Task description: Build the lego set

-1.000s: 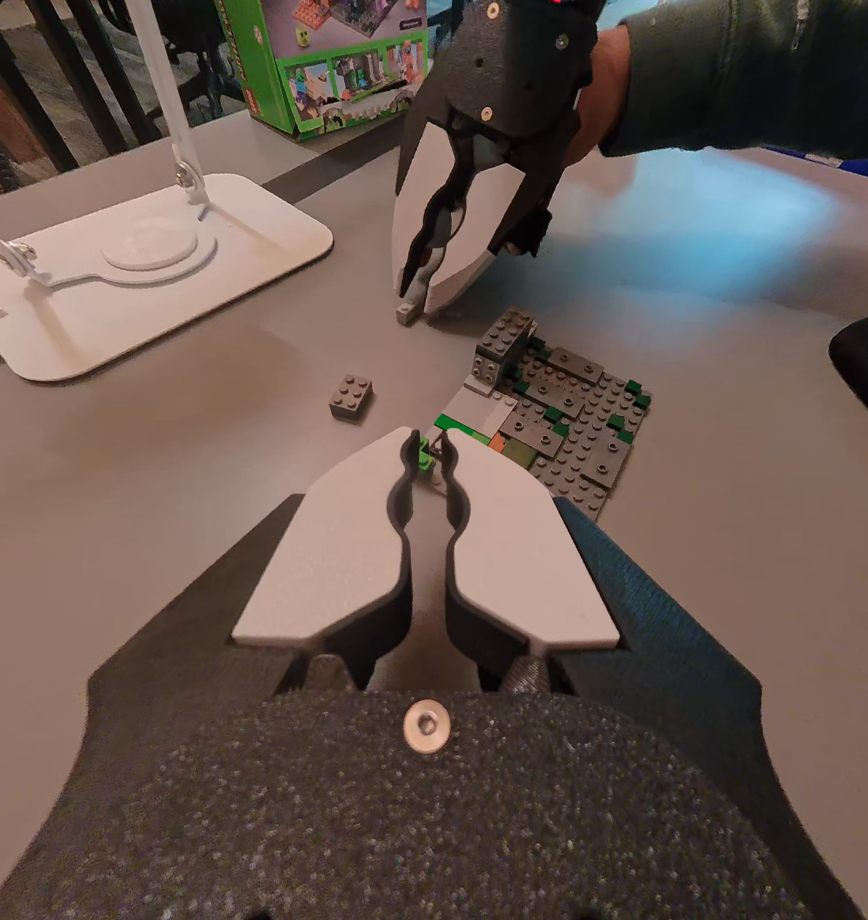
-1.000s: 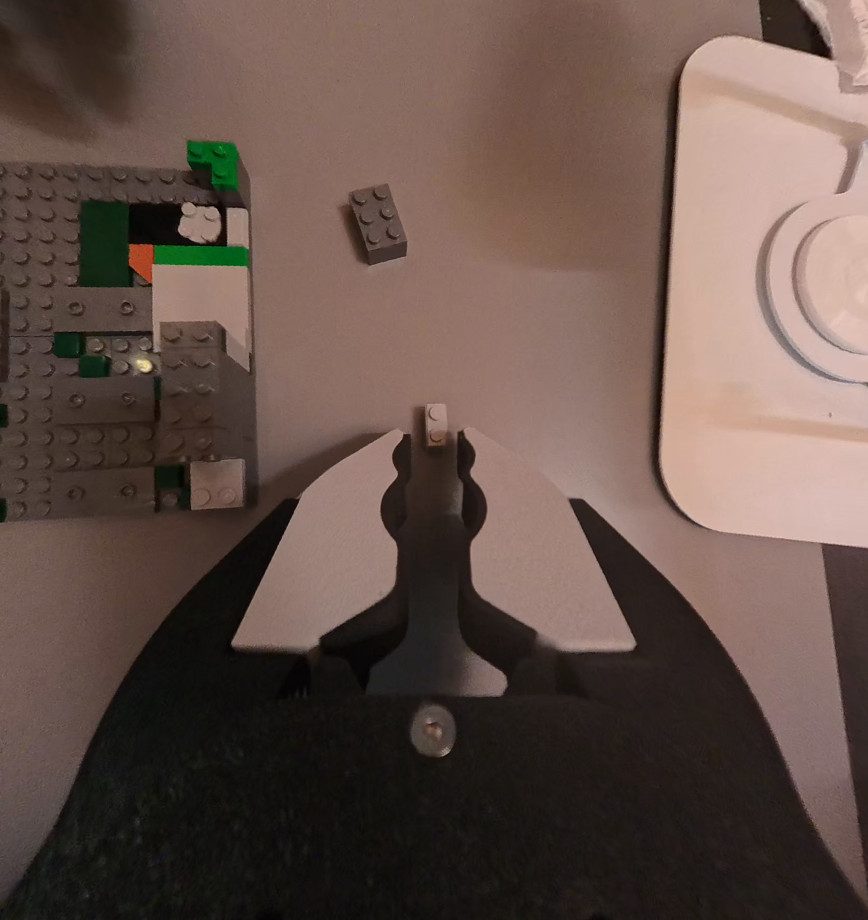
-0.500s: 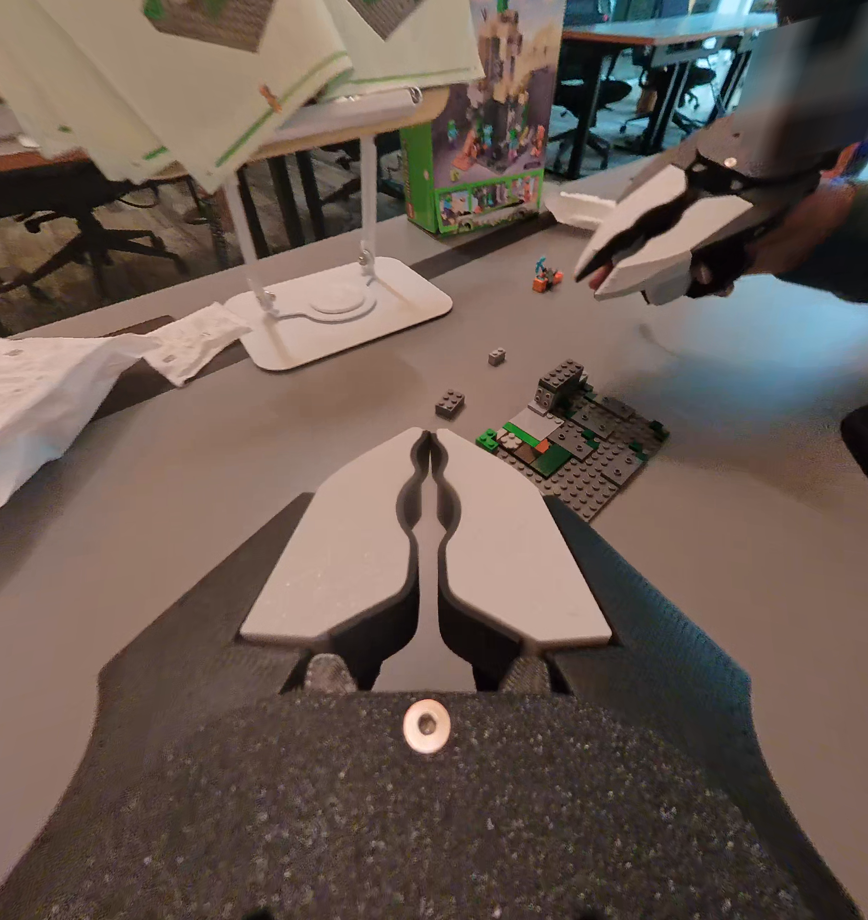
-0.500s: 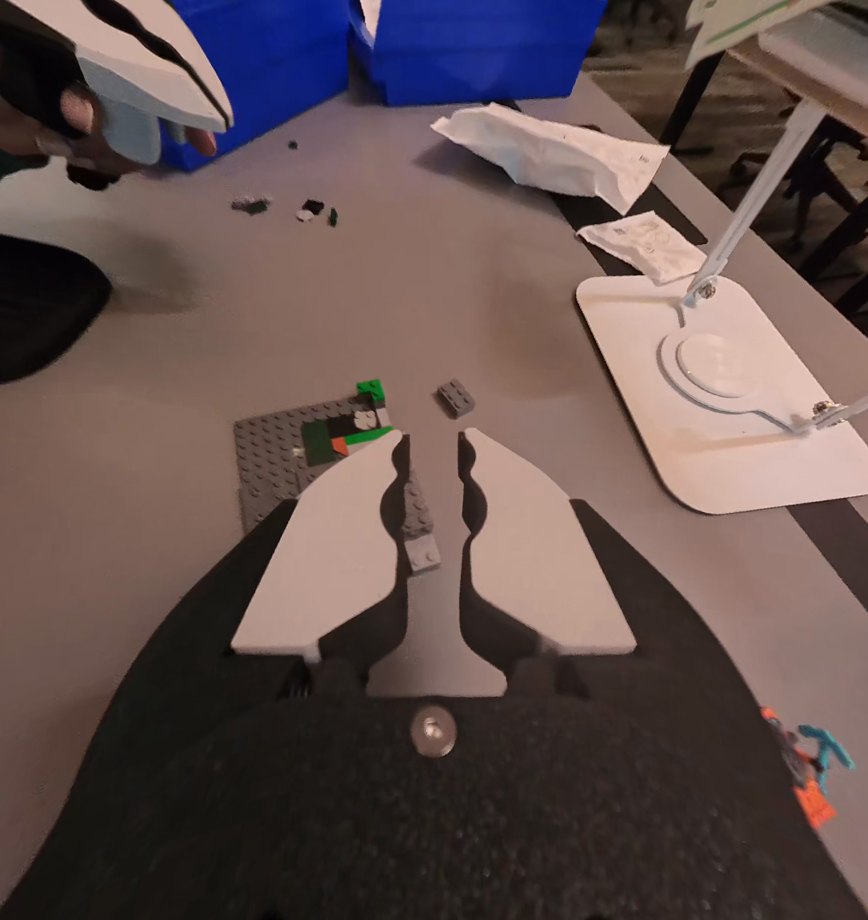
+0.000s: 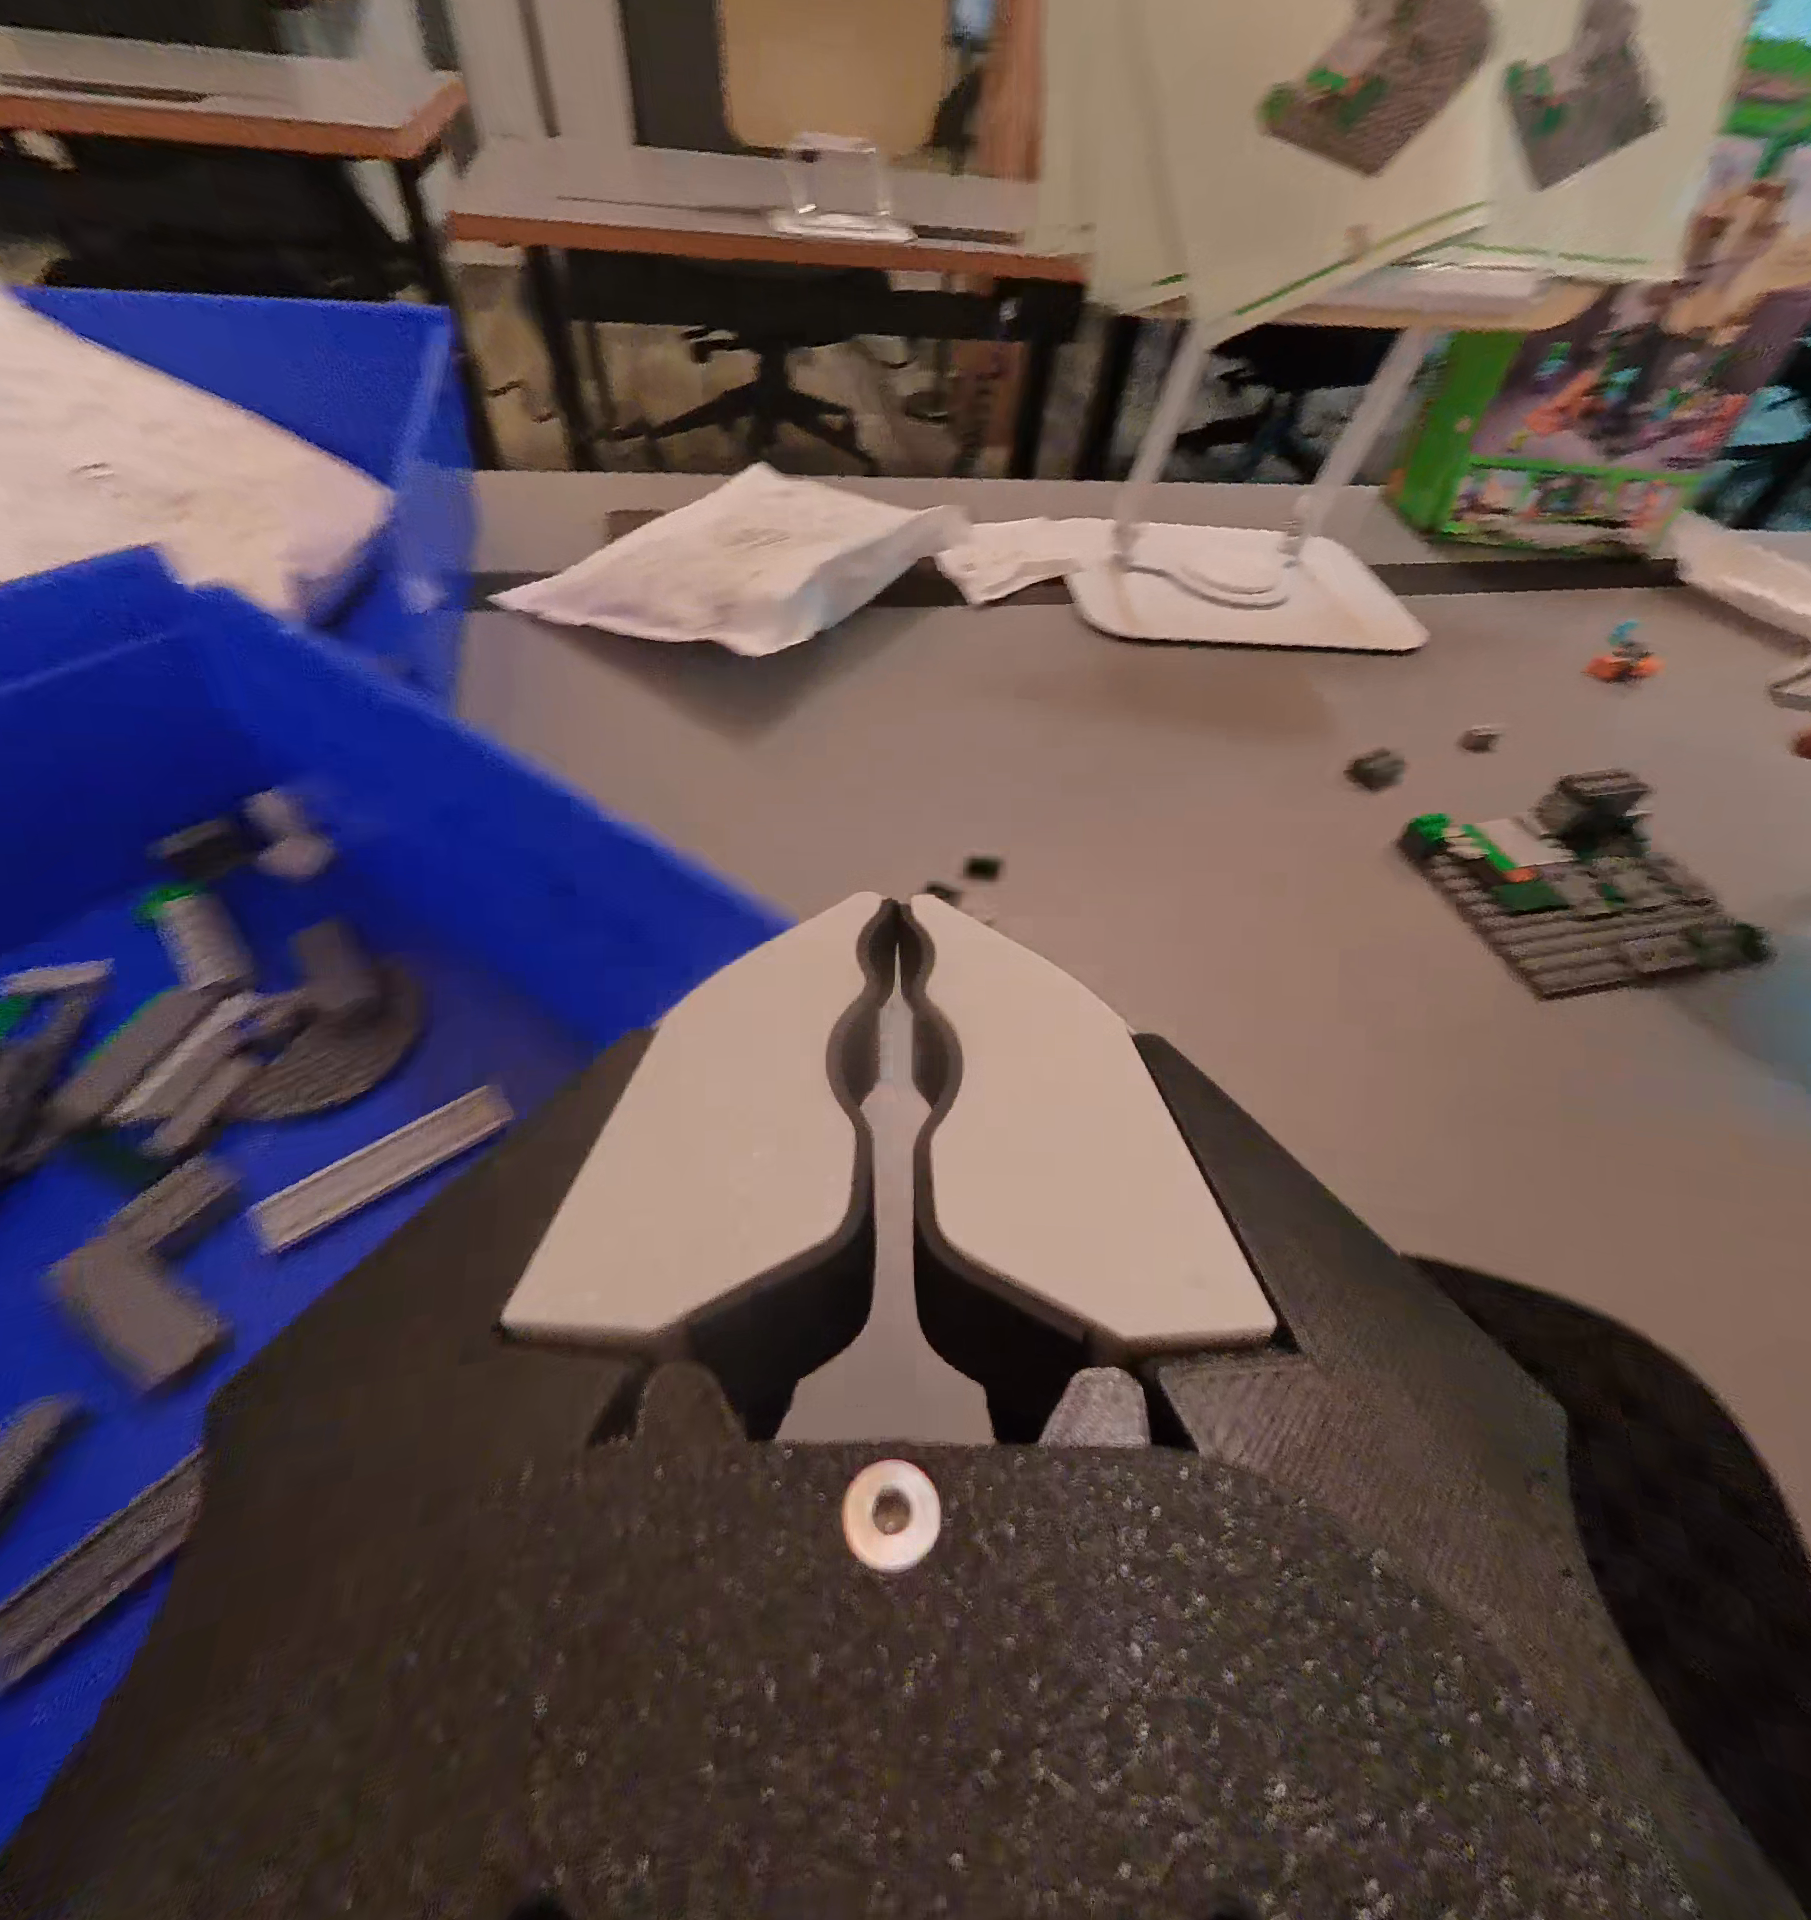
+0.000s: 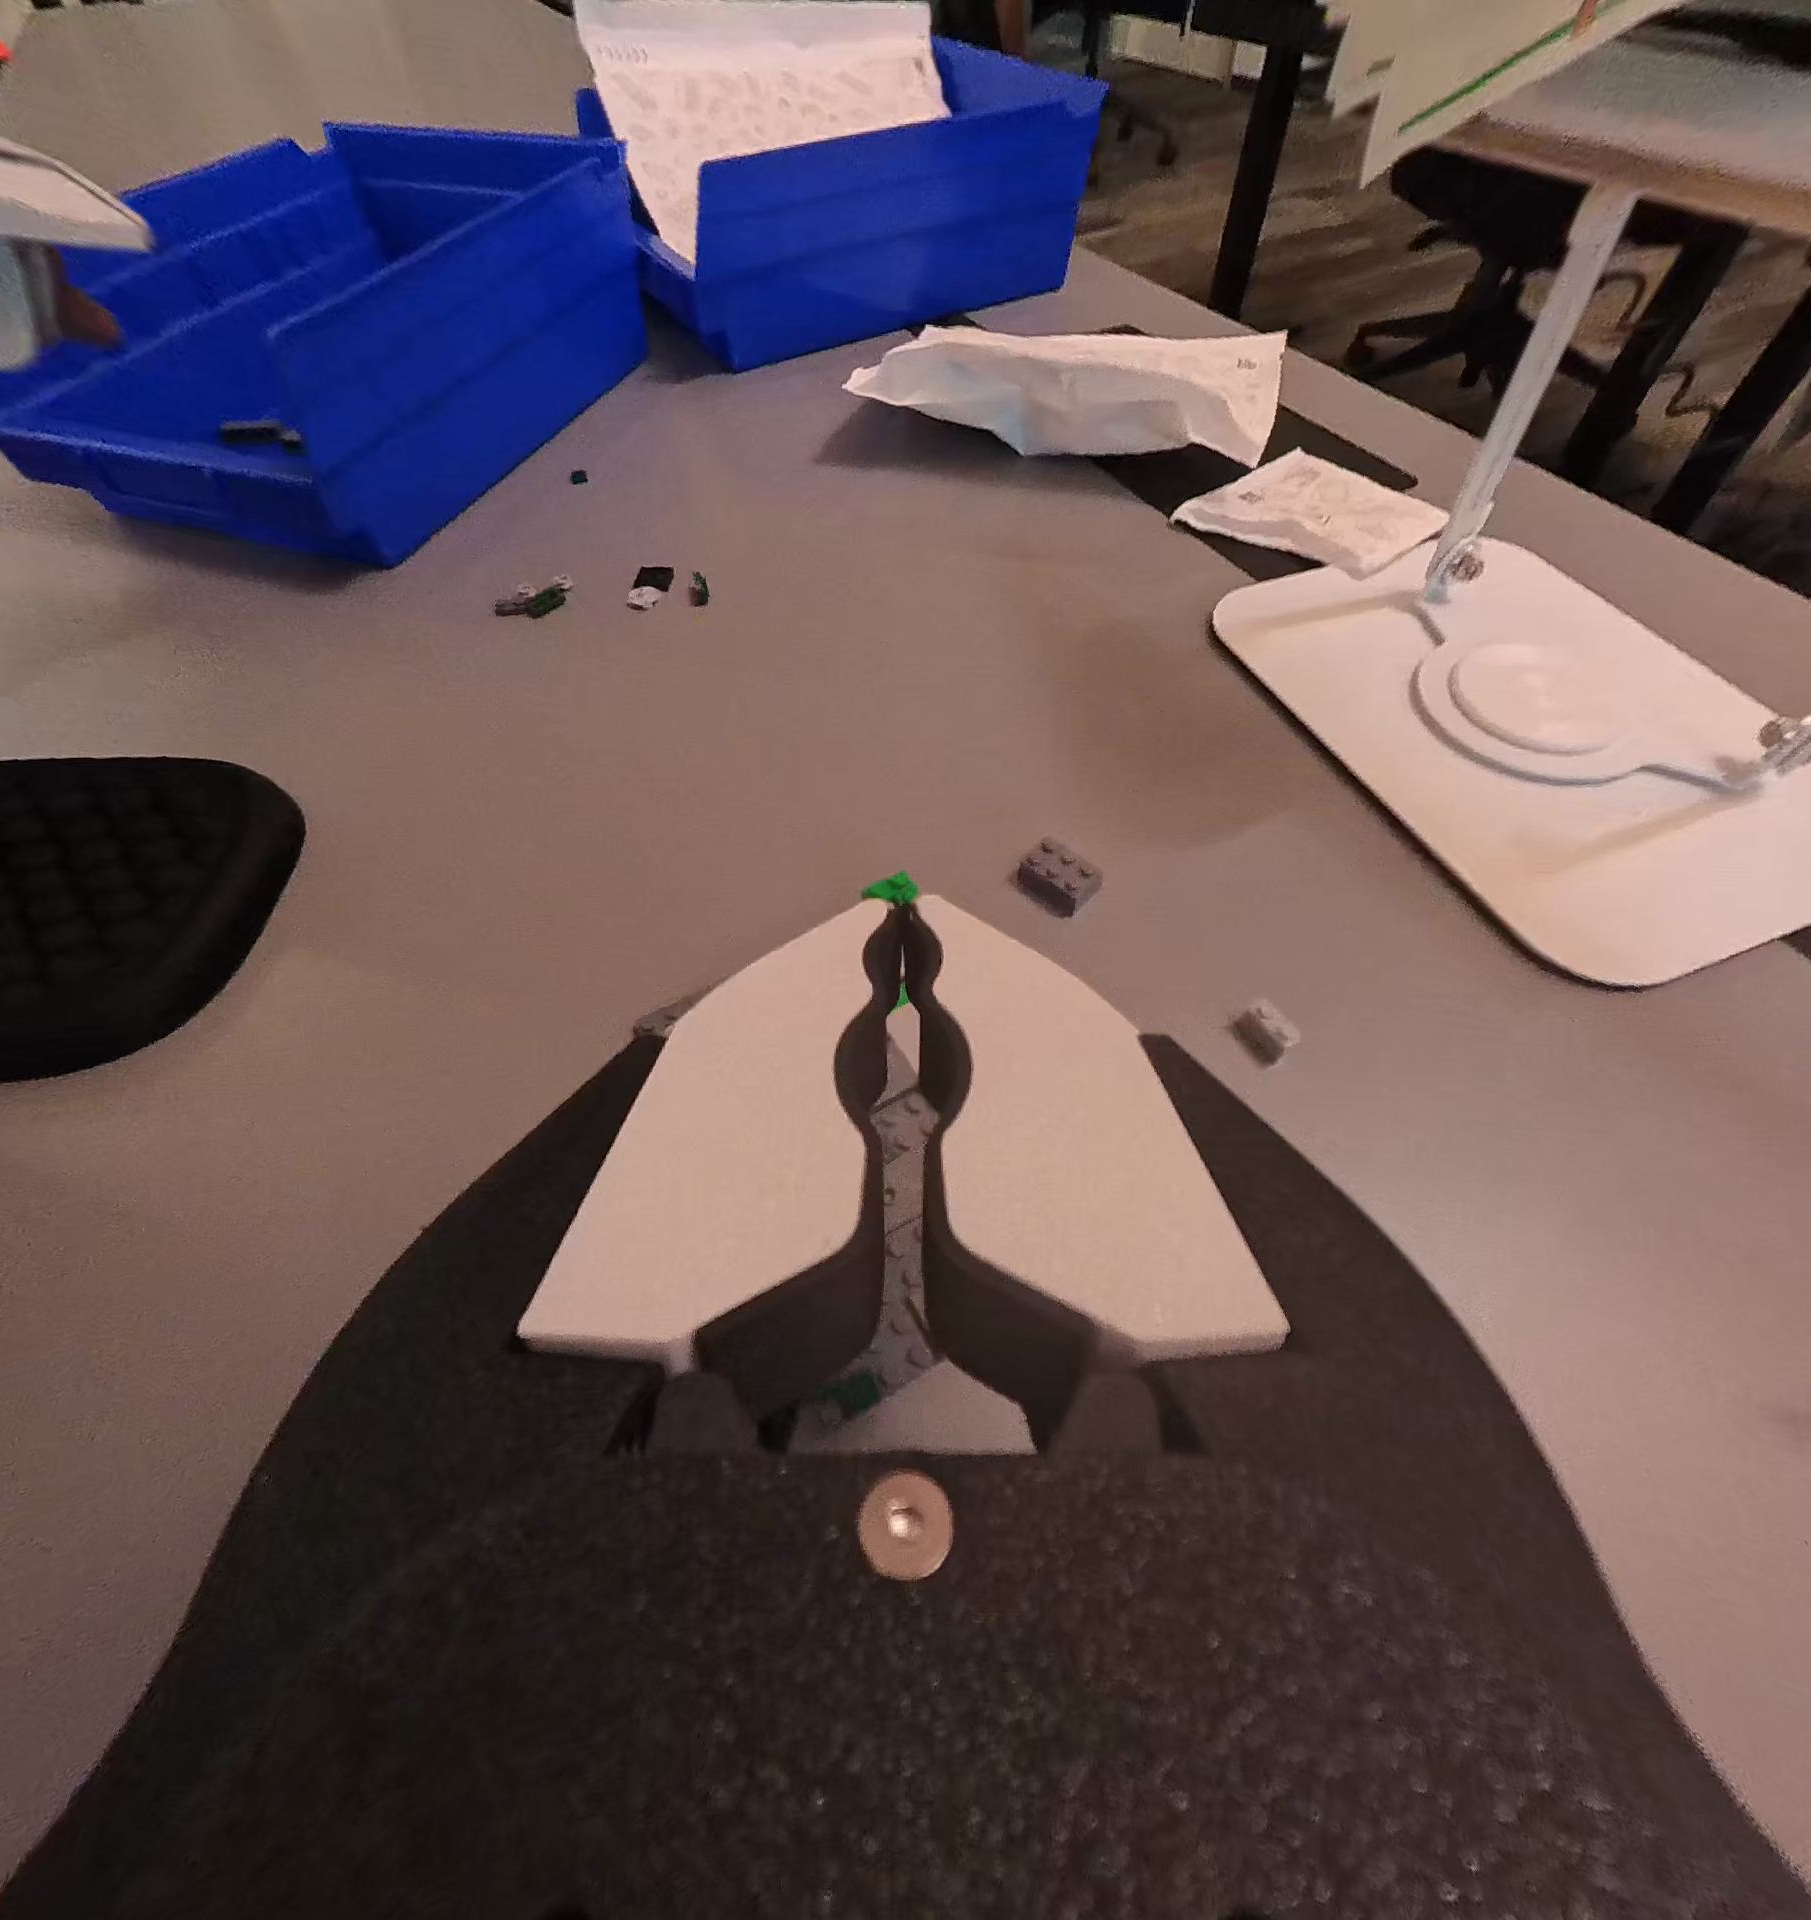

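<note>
The grey Lego build with green and white patches (image 5: 1576,904) lies on the grey table at the right in the left wrist view. My left gripper (image 5: 899,914) is shut and empty, held beside a blue bin (image 5: 381,831) of loose grey pieces. My right gripper (image 6: 903,906) is shut and empty, raised over the build. The build (image 6: 901,1143) shows only through the gap between its fingers, with a green corner (image 6: 890,888) past the tips. A dark grey brick (image 6: 1059,888) and a small light grey brick (image 6: 1265,1029) lie to the right of the right gripper.
Two blue bins (image 6: 340,312) stand at the back left, with small loose pieces (image 6: 652,587) in front. A white stand base (image 6: 1535,748) is at the right, paper bags (image 6: 1067,390) behind. A black chair part (image 6: 101,904) is at the left. A small figure (image 5: 1623,665) lies far right. The gap from one gripper's tips to the other's is roughly 35 cm. The dark grey brick (image 6: 1059,888) is about 12 cm from my right fingertips and 40 cm from my left.
My left gripper has swung left from the build to the blue bin, still shut. My right gripper has closed from open and now hangs over the build.
</note>
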Demonstrator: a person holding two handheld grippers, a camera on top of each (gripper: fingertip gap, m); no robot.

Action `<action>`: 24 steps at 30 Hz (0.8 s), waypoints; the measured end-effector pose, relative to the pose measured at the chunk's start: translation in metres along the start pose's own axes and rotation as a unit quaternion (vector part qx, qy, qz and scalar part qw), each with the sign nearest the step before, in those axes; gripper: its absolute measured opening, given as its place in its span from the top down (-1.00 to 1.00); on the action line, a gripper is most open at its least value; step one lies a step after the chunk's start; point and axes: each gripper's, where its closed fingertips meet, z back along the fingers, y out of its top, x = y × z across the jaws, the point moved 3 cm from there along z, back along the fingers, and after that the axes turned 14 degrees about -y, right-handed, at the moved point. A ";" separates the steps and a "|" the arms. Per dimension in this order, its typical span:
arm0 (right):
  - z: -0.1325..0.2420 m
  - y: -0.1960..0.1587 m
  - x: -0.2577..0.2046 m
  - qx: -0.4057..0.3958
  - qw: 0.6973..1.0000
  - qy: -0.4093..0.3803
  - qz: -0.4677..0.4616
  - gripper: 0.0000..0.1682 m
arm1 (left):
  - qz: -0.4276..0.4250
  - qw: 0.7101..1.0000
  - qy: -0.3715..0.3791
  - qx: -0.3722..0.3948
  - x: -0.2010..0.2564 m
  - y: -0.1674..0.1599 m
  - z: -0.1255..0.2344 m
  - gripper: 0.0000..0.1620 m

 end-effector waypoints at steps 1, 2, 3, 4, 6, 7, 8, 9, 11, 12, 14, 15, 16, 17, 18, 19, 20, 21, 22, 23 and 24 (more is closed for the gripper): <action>-0.001 -0.003 -0.002 -0.006 1.000 -0.002 -0.002 1.00 | -0.005 1.000 0.021 -0.010 -0.011 0.003 0.014 1.00; -0.002 -0.007 -0.004 -0.011 1.000 -0.003 -0.004 1.00 | -0.014 0.999 0.039 -0.023 -0.021 0.008 0.028 1.00; -0.003 -0.010 -0.006 -0.016 1.000 -0.003 -0.006 1.00 | -0.030 0.997 0.059 -0.043 -0.033 0.014 0.041 1.00; -0.004 -0.012 -0.008 -0.019 1.000 -0.003 -0.007 1.00 | -0.052 0.993 0.085 -0.069 -0.048 0.020 0.052 1.00; -0.007 -0.014 -0.011 -0.017 1.000 -0.002 -0.012 1.00 | -0.085 0.979 0.126 -0.136 -0.082 0.027 0.066 0.89; -0.008 -0.015 -0.012 -0.016 1.000 -0.001 -0.014 1.00 | -0.091 0.972 0.130 -0.172 -0.097 0.029 0.068 0.83; -0.010 -0.015 -0.014 -0.013 1.000 0.000 -0.017 1.00 | -0.093 0.965 0.138 -0.200 -0.113 0.030 0.069 0.80; -0.011 -0.015 -0.015 -0.011 1.000 0.002 -0.018 1.00 | -0.096 0.959 0.148 -0.224 -0.129 0.031 0.068 0.79; -0.011 -0.016 -0.019 -0.007 1.000 0.005 -0.017 1.00 | -0.083 0.946 0.155 -0.272 -0.157 0.027 0.063 0.77; -0.011 -0.017 -0.020 -0.006 1.000 0.006 -0.015 1.00 | -0.072 0.940 0.156 -0.294 -0.169 0.024 0.058 0.77; -0.010 -0.019 -0.021 -0.005 1.000 0.008 -0.012 1.00 | -0.061 0.929 0.160 -0.328 -0.191 0.017 0.047 0.77; -0.009 -0.020 -0.022 -0.006 1.000 0.010 -0.011 1.00 | -0.052 0.923 0.157 -0.347 -0.200 0.012 0.041 0.76; -0.008 -0.021 -0.021 -0.006 1.000 0.011 -0.010 1.00 | -0.040 0.917 0.155 -0.367 -0.209 0.007 0.035 0.73; -0.006 -0.022 -0.021 -0.007 1.000 0.012 -0.010 1.00 | -0.031 0.911 0.151 -0.382 -0.216 0.002 0.029 0.72; -0.004 -0.022 -0.020 -0.007 1.000 0.014 -0.010 1.00 | -0.024 0.907 0.145 -0.394 -0.222 -0.002 0.022 0.71; -0.002 -0.023 -0.020 -0.009 1.000 0.015 -0.009 1.00 | -0.016 0.902 0.141 -0.408 -0.229 -0.005 0.017 0.70; -0.001 -0.025 -0.019 -0.011 1.000 0.014 -0.008 1.00 | -0.013 0.896 0.143 -0.421 -0.236 -0.008 0.013 0.69; 0.001 -0.026 -0.018 -0.011 1.000 0.013 -0.007 1.00 | -0.012 0.891 0.146 -0.429 -0.242 -0.010 0.008 0.69; 0.002 -0.026 -0.017 -0.011 1.000 0.012 -0.008 1.00 | -0.008 0.888 0.142 -0.438 -0.246 -0.012 0.004 0.68; 0.003 -0.027 -0.016 -0.010 1.000 0.012 -0.010 1.00 | -0.004 0.882 0.140 -0.450 -0.250 -0.014 0.000 0.66; 0.004 -0.028 -0.015 -0.009 1.000 0.011 -0.013 1.00 | 0.000 0.874 0.142 -0.465 -0.255 -0.018 -0.002 0.64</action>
